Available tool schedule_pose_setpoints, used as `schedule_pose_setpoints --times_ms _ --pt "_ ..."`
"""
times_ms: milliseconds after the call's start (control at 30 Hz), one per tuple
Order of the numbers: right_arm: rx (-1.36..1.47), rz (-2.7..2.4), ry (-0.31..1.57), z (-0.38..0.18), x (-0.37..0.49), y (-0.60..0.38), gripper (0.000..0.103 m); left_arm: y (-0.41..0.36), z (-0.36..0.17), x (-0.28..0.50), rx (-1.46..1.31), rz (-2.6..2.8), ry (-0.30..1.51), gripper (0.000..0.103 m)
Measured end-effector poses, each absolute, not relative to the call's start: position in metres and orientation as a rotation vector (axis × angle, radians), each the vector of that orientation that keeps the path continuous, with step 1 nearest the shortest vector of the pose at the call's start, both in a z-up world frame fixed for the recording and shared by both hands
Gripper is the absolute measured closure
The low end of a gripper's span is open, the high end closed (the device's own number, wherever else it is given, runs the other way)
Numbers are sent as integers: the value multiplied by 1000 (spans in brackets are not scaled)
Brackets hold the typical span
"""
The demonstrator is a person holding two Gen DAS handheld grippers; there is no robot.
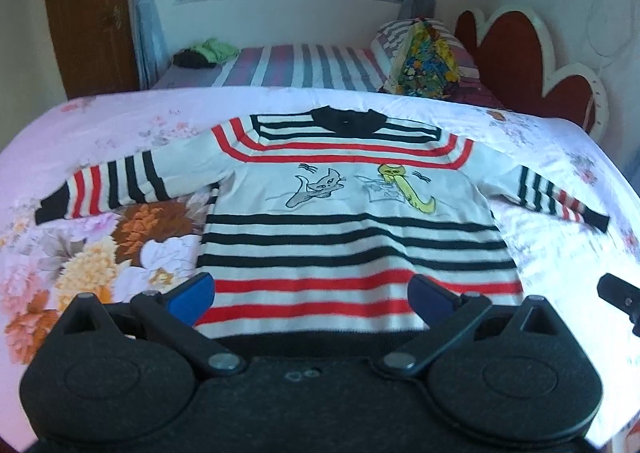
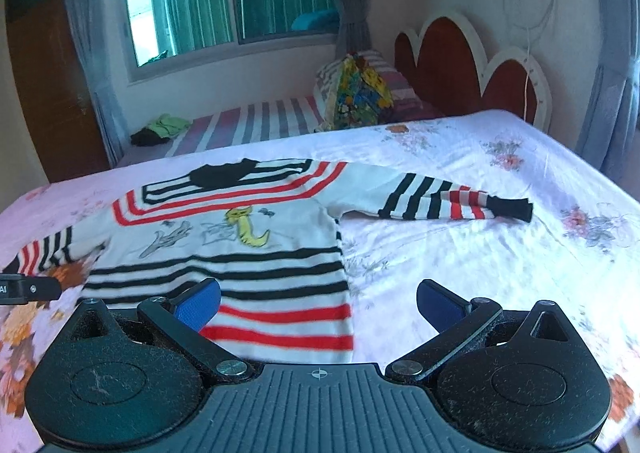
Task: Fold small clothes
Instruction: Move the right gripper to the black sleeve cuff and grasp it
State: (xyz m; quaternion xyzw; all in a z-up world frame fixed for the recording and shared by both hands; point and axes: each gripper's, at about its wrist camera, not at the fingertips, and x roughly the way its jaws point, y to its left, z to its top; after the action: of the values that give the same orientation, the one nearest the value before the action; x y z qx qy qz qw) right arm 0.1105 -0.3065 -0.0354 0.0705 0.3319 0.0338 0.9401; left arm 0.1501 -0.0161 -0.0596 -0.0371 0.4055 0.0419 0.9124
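Lying across the middle of both frames: a bed (image 1: 120, 121) under a pale pink floral sheet (image 2: 480, 253), big orange and white blooms showing at lower left. Resting flat on it, a striped sweater (image 1: 352, 245), front up, sleeves spreading toward left and right edges, collar pointing to the upper centre.

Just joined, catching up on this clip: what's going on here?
A person holding two grippers is about to fold a small striped sweater, which lies flat and face up on a floral bedsheet, both sleeves spread out. Nothing is folded yet. The left gripper hovers open over the middle of the hem; the right gripper hovers open at the hem's right corner. Neither is gripping fabric. Green and dark clothes sit on a second bed behind.
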Motion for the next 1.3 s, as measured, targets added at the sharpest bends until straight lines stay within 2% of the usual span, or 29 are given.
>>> schedule_pose_setpoints --times_ms 667,700,733,767,1000,1300 --pt "167 -53 790 -114 273 -427 1 -70 -123 297 -61 145 902 1" --pt "174 -62 798 -119 281 -436 13 -74 -126 302 -55 146 907 1" --pt "185 -69 814 -124 288 -443 34 -78 -128 308 -50 148 915 1" --pt "201 -78 833 -130 296 -452 37 -81 -131 312 -49 149 921 1" --pt "373 -120 920 -170 336 -509 36 -93 -143 337 -20 162 944 1" --pt "494 -213 901 -192 373 -554 36 -81 -149 356 -87 189 963 1"
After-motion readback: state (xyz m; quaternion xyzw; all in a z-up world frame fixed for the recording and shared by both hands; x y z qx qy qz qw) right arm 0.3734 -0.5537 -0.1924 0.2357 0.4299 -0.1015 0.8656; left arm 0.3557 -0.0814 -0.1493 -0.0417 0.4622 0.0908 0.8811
